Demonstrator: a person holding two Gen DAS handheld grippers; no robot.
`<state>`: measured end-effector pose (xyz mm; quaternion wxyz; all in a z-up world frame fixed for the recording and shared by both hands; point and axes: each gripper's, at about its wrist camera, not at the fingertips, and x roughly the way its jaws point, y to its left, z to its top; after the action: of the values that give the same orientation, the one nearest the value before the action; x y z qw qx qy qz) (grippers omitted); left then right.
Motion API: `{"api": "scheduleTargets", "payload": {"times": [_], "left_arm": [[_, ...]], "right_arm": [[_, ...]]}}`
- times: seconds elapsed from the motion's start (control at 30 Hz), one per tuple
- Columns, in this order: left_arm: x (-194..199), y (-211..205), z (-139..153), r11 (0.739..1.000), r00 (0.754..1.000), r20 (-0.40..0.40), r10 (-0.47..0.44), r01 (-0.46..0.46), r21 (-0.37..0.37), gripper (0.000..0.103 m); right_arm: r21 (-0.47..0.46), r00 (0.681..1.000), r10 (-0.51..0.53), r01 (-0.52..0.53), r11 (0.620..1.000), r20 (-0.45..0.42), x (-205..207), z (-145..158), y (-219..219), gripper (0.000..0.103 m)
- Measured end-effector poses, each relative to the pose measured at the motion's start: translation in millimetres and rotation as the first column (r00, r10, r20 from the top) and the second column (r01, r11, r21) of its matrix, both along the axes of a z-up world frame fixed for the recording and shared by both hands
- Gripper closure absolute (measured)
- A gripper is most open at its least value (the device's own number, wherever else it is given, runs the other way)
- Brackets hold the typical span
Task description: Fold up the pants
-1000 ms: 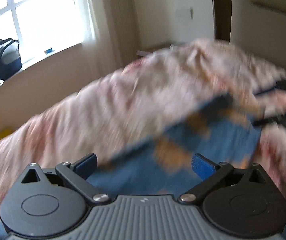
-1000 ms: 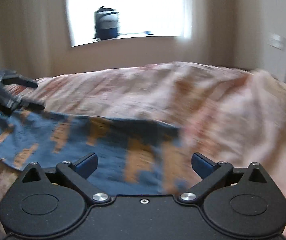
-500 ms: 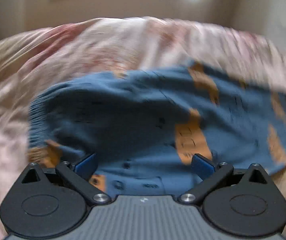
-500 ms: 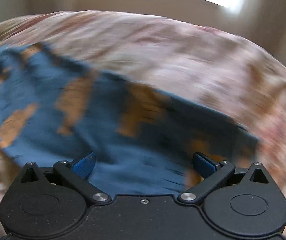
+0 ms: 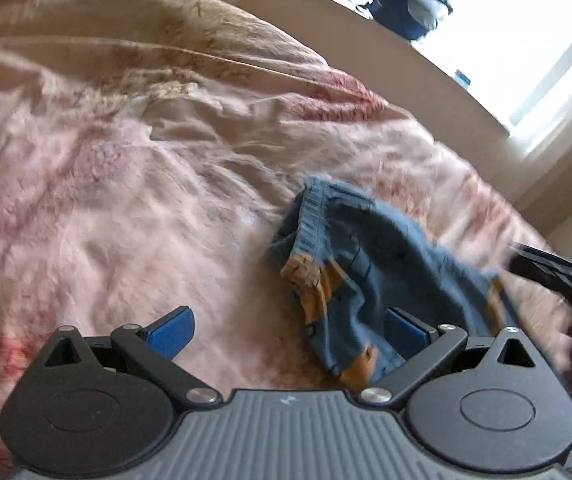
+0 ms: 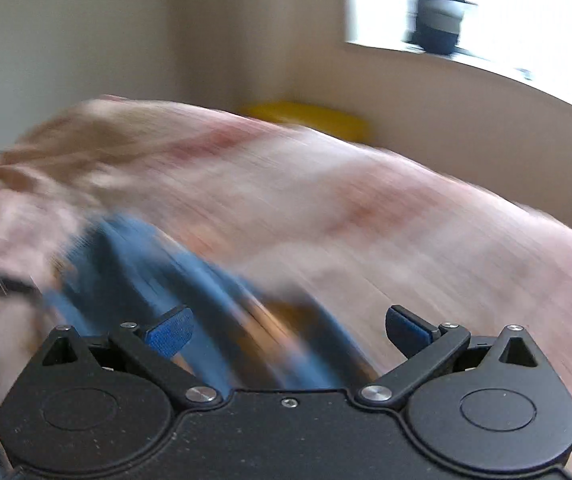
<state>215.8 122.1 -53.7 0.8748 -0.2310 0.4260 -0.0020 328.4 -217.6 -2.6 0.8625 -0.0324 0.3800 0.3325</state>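
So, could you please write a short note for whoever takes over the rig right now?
Left tongs: open, holding nothing, low over the bedspread; the pants lie by their right finger.
Right tongs: open, holding nothing; that view is badly blurred, with blue cloth streaked under them.
Pants: bunched in a heap on the bedspread, waistband at the far end, not flat.
Done: no neat fold is visible.
Left: probably spread the pants flat, then fold them.
A backpack sits on the windowsill, out of the way.
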Motion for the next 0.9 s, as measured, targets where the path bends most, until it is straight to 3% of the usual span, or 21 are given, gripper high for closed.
{"api": "scheduleTargets", "payload": {"times": [0.07, 0.17, 0.27, 0.3, 0.33, 0.43, 0.57, 0.77, 0.83, 0.9], "left_arm": [[0, 7, -4, 0.999, 1.000, 0.005, -0.004, 0.005, -0.038, 0.000], [8, 12, -16, 0.998, 1.000, -0.004, 0.000, 0.000, -0.056, 0.000], [15, 14, -21, 0.999, 1.000, 0.020, -0.005, 0.006, -0.048, 0.001], [16, 13, -20, 0.999, 0.999, 0.037, -0.011, 0.012, -0.031, 0.001], [17, 12, -19, 1.000, 0.998, 0.053, -0.018, 0.019, -0.016, 0.001], [19, 8, -17, 0.999, 0.996, 0.084, -0.040, 0.038, 0.025, 0.014], [30, 4, -19, 0.998, 0.995, 0.083, -0.062, 0.060, 0.029, 0.017], [43, 7, -30, 0.996, 0.996, 0.066, -0.052, 0.057, -0.066, 0.015], [46, 9, -34, 0.996, 0.997, 0.066, -0.029, 0.034, -0.078, 0.021], [48, 12, -36, 0.997, 0.998, 0.063, 0.001, 0.004, -0.078, 0.035]], "right_arm": [[0.088, 0.985, 0.125, -0.115, 0.989, -0.120, 35, -6, 44, 0.001], [0.056, 0.948, 0.260, -0.254, 0.966, -0.186, 58, -18, 105, 0.003], [-0.044, 0.904, 0.373, -0.389, 0.920, -0.209, 59, -30, 148, 0.021], [-0.081, 0.900, 0.389, -0.411, 0.908, -0.199, 54, -33, 154, 0.039], [-0.109, 0.895, 0.404, -0.428, 0.897, -0.186, 49, -35, 158, 0.065], [-0.113, 0.900, 0.405, -0.424, 0.898, -0.159, 45, -37, 154, 0.074], [-0.083, 0.923, 0.350, -0.365, 0.927, -0.159, 57, -44, 143, 0.076], [-0.026, 0.931, 0.319, -0.328, 0.944, -0.180, 65, -49, 134, 0.072], [-0.011, 0.932, 0.314, -0.321, 0.947, -0.181, 65, -49, 132, 0.069], [-0.004, 0.935, 0.308, -0.314, 0.949, -0.176, 65, -48, 129, 0.067]]}}
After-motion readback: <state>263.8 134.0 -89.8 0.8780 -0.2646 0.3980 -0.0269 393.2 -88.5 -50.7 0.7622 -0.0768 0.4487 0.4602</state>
